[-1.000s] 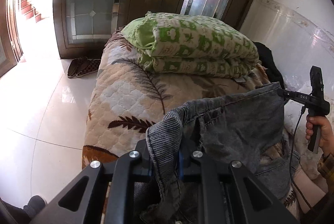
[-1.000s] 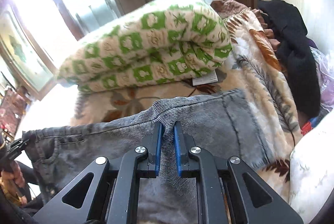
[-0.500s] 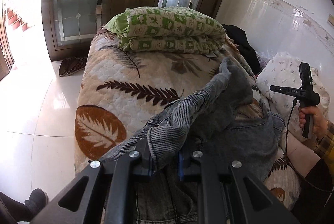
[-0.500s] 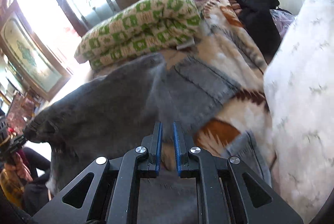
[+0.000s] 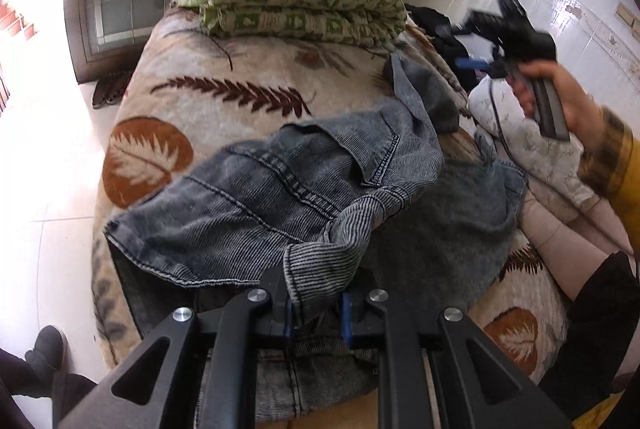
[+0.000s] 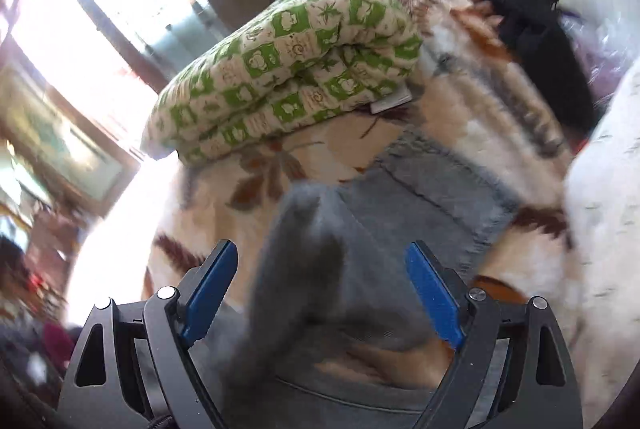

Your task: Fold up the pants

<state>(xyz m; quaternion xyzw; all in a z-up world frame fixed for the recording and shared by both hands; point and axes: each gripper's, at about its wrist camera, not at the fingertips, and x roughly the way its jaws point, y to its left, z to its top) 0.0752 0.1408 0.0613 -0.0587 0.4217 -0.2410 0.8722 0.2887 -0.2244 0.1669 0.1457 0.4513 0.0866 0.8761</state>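
Observation:
Grey-blue denim pants (image 5: 304, 197) lie crumpled on a leaf-patterned bed cover (image 5: 208, 97), one part folded back over the rest. My left gripper (image 5: 316, 313) is shut on a ribbed hem of the pants at the near edge. My right gripper (image 6: 320, 293) is open with jaws wide apart; a blurred fold of the pants (image 6: 304, 253) hangs loose between them without being held. In the left wrist view the right gripper (image 5: 468, 45) is raised at the far right, above the bed, in a hand.
A folded green-and-white quilt (image 5: 296, 5) lies at the head of the bed. Dark clothes (image 6: 536, 21) and a white pillow (image 5: 532, 145) lie along the right wall. Tiled floor (image 5: 44, 149) is at the left. The person's leg (image 5: 552, 233) rests at the right edge.
The right gripper opened and let go of the pants, then lifted away. The pants dropped onto the bed. The left gripper moved back toward the near edge, still holding its hem.

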